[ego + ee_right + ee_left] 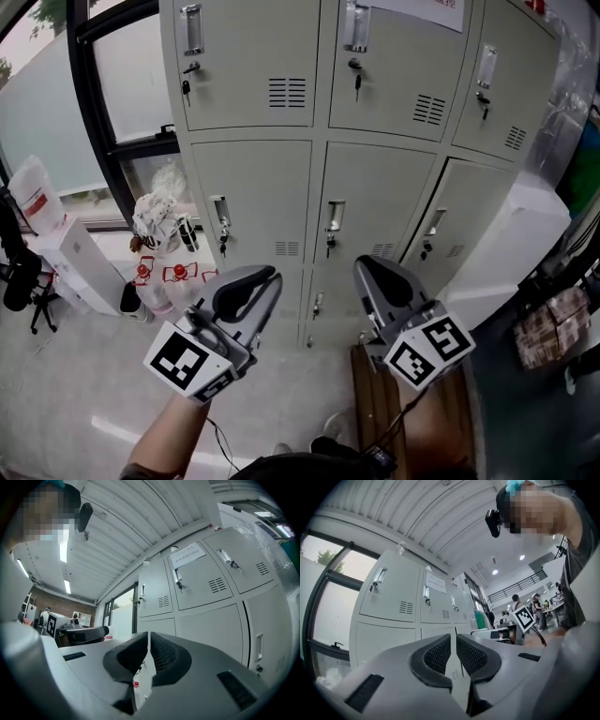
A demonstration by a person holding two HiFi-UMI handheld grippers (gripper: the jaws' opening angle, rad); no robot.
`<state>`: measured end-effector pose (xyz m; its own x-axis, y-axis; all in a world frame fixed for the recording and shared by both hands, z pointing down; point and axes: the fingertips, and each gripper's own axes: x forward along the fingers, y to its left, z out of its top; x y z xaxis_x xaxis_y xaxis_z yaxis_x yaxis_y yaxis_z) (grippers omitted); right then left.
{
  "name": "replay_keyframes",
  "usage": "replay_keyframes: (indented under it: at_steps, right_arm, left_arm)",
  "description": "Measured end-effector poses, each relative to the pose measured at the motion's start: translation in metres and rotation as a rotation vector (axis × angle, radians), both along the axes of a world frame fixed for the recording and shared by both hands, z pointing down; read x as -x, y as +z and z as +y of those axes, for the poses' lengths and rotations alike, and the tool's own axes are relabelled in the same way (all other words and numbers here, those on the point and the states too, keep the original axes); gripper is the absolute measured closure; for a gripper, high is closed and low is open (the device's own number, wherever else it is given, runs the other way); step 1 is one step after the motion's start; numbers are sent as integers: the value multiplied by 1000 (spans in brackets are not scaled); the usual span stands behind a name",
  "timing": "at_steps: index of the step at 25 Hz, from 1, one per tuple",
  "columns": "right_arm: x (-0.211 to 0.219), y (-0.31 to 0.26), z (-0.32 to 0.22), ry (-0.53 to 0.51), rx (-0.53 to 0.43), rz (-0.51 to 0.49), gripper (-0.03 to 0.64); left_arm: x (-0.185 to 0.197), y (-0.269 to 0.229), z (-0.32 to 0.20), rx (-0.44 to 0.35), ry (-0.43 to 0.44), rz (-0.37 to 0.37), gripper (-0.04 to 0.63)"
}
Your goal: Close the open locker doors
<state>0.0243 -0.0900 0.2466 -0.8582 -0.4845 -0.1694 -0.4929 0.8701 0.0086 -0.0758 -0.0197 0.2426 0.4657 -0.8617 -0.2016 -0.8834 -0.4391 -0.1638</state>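
The lockers [272, 187] are filling the upper half of the head view, with the middle-right door [473, 225] looking slightly ajar. Below them, the left gripper [273, 276] and right gripper [360, 265] are hovering, jaws practically together, gripping nothing.

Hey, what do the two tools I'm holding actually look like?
The left tool and right tool both have smooth grey shells with black ribbed pads. Each carries a cube of black-and-white square markers. A thin black cable hangs under the right one.
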Motion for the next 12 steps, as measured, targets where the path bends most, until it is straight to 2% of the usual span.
replay_keyframes:
  at_steps: [6,12]
  right_arm:
    - [10,41,54,38,57,43,591]
    - [16,50,86,48,73,56,591]
  left_arm:
    - [24,39,46,58,23,24,552]
    - [32,48,74,73,23,61,552]
